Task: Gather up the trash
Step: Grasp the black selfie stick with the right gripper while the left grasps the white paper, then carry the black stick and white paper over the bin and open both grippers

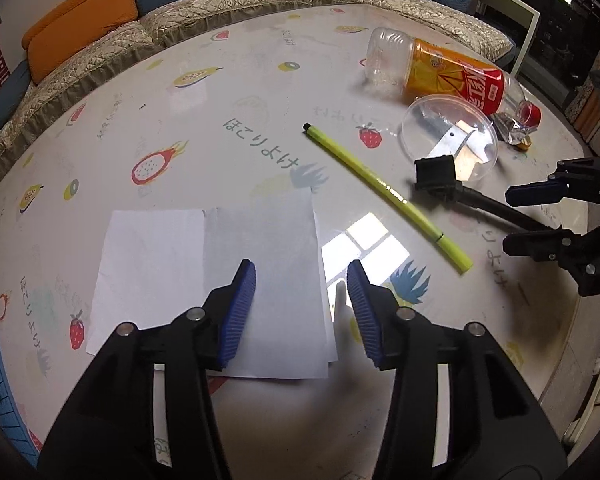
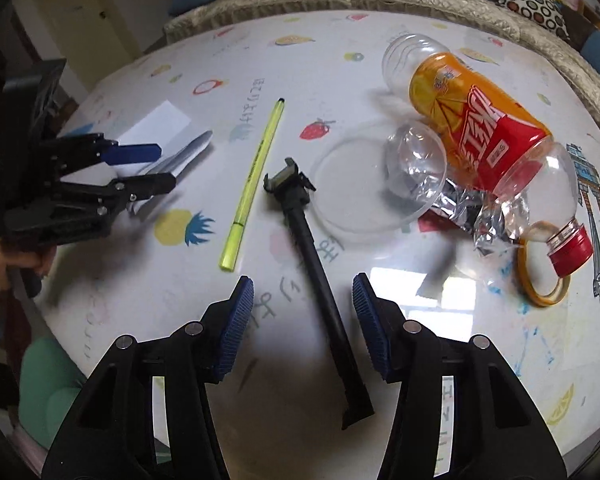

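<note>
Blue-padded left gripper (image 1: pixel 301 308) hovering apart and empty over white paper (image 1: pixel 216 280), right gripper (image 2: pixel 303 322) gaping around black stick (image 2: pixel 320 280), untouching, empty plastic bottle (image 2: pixel 480 128) lying upper right.

I see clear table (image 1: pixel 204 92) beyond the paper (image 1: pixel 220 272) on my left; on my right the bottle (image 2: pixel 480 120), lid (image 2: pixel 364 184), wrapper (image 2: pixel 472 208) and tape (image 2: pixel 544 276) crowd together.
</note>
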Available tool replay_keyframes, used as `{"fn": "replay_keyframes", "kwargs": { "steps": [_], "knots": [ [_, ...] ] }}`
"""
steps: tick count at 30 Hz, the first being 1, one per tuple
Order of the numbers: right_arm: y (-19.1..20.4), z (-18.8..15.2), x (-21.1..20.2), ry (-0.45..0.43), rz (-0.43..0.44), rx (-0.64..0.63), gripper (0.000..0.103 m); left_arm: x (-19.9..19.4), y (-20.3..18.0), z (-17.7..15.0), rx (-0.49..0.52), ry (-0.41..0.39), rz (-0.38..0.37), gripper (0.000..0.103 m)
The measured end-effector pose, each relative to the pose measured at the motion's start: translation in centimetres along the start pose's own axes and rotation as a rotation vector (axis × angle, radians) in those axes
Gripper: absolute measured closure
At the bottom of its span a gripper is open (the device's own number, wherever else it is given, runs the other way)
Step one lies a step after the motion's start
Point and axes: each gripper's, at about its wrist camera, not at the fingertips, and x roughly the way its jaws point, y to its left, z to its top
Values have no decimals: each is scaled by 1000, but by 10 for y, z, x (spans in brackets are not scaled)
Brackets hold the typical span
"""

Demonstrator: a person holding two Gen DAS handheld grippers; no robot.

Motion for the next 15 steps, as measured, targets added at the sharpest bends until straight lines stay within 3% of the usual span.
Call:
{"fn": "replay_keyframes", "kwargs": {
  "steps": [3, 5, 6, 8, 15],
  "knots": [
    [3, -3, 5, 2, -45, -26, 77, 7, -3, -4, 10, 16, 1, 62],
    [3, -1, 6, 12, -64, -27, 90, 5, -5, -4, 14, 6, -1, 77],
    [2, 0, 6, 16, -56, -23, 92, 4, -5, -3, 13, 8, -8, 92],
    [6, 2, 5, 19, -43, -27, 93, 4, -6, -2, 10, 19, -32, 103],
    [2, 5, -25, -50, 29, 47, 93, -14, 0, -6, -28, -31, -74, 103]
  ]
}}
